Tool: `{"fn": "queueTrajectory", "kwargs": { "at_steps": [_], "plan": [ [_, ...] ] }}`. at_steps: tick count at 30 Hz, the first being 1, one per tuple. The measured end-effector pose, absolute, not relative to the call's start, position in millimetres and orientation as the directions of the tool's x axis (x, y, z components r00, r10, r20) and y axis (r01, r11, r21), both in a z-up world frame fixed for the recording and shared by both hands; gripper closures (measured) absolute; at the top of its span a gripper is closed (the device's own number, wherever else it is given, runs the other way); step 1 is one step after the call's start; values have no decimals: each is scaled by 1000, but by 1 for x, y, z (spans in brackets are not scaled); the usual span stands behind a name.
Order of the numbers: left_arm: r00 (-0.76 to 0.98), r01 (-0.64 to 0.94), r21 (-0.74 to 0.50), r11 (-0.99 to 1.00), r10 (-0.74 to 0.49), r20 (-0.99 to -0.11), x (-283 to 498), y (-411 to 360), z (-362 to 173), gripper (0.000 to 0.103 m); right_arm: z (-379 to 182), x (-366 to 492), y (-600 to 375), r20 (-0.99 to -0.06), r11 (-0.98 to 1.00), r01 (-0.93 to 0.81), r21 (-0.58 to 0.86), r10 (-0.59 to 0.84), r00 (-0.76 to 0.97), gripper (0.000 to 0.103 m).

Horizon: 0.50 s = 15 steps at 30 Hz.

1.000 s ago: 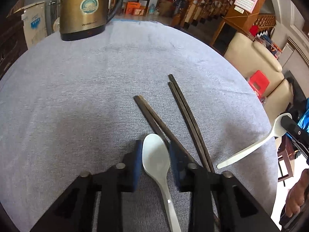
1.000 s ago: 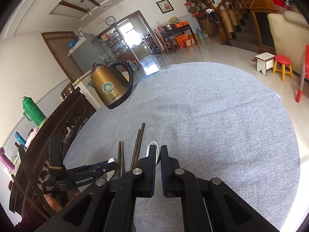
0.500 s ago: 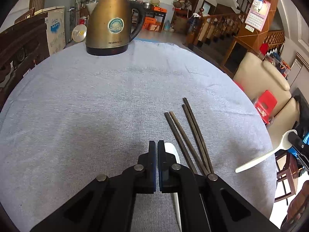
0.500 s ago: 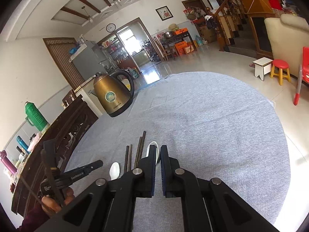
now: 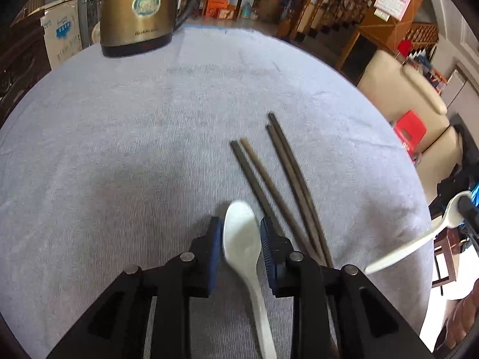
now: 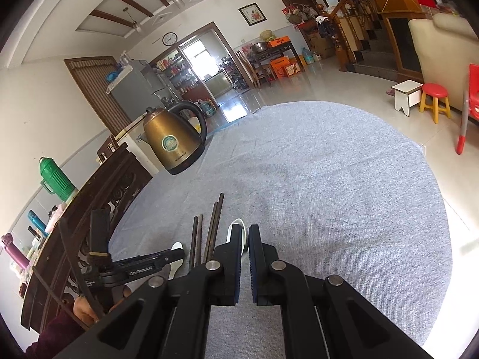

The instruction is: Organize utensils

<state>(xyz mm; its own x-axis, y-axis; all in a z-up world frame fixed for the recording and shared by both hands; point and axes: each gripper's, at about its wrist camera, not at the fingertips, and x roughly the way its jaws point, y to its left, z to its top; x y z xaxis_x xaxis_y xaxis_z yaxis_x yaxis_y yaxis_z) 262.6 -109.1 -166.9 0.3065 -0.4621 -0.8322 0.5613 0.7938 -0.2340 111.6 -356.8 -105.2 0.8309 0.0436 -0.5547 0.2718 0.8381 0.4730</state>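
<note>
Half a second back the left tool (image 5: 241,233) was closed above the white plastic spoon (image 5: 243,240); now its jaws are opening, blue pads either side of the bowl and not pressing it. The spoon lies flat on the round desk's grey cloth (image 5: 119,155), just left of four dark wooden chopsticks (image 5: 278,191) in two pairs. The right tool (image 6: 248,239) has not moved — its jaws are closed on the second white spoon (image 5: 419,240), held in the air over the desk's right edge. A brass-coloured electric kettle (image 5: 140,12) stands at the far edge.
</note>
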Motion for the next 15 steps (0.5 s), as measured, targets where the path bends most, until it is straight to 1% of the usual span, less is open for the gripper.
{"fn": "queueTrajectory", "kwargs": {
  "at_steps": [2,6,9,15],
  "plan": [
    [307,551,-230,802,-452,-838,266,-110,-170,96,-106,112,-357,-555,839,271,472,44,830,98],
    [348,528,-213,822,-438,-829,262,-104,-168,97,-104,109,-358,-548,835,275,477,38,836,98],
    [375,490,-222,843,-434,-819,259,-95,-165,97,-99,104,-359,-537,836,273,476,30,843,98],
    [492,364,-256,895,-418,-764,241,-44,-145,97,-83,89,-354,-498,853,262,451,-3,867,98]
  ]
}}
